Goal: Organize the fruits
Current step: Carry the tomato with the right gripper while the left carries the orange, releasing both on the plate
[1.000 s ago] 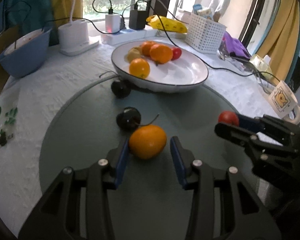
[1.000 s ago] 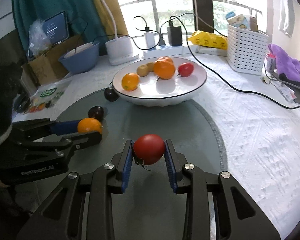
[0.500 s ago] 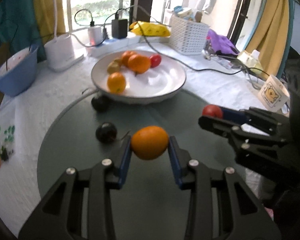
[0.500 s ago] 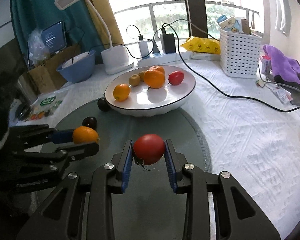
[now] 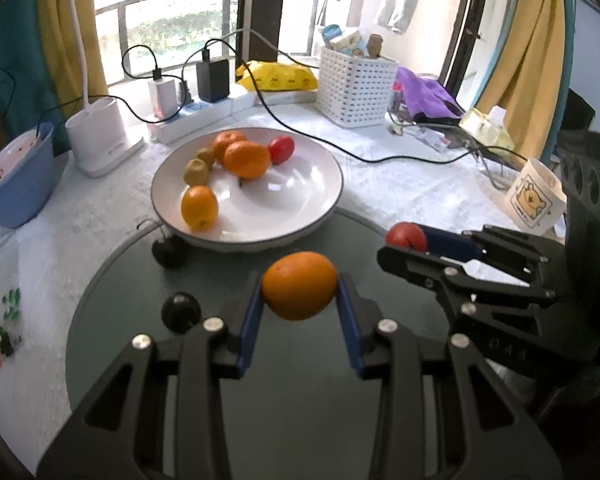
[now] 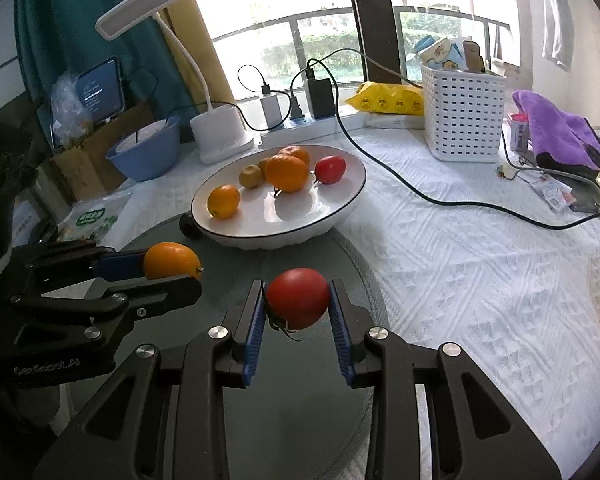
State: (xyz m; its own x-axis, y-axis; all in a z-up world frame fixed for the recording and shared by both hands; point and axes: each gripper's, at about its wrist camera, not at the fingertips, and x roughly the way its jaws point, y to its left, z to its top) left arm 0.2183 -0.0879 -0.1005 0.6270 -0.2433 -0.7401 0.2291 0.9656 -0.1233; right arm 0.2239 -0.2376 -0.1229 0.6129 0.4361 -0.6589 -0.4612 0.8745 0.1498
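The left gripper point(image 5: 300, 300) is clamped on an orange point(image 5: 299, 285), its blue pads pressing the fruit's two ends, so the orange's long axis runs crosswise between the jaws. The right gripper point(image 6: 298, 312) likewise squeezes a red tomato point(image 6: 298, 297) between its pads, stem hanging toward seven o'clock. Both fruits are carried above the dark round mat point(image 5: 140, 280), clear of its surface. The relation that matters is where the white plate point(image 5: 324, 208) lies from each load: in the left wrist view it sits at about eleven o'clock from the orange, just beyond the mat's far edge; in the right wrist view it lies at about twelve o'clock from the tomato. The two seem about equally close to the plate, which already holds oranges, kiwis and a tomato toward its far-left part, leaving bare space on the near right. Two dark round fruits point(image 5: 181, 312) rest on the mat at nine and ten o'clock from the left jaws, yet to be collected.
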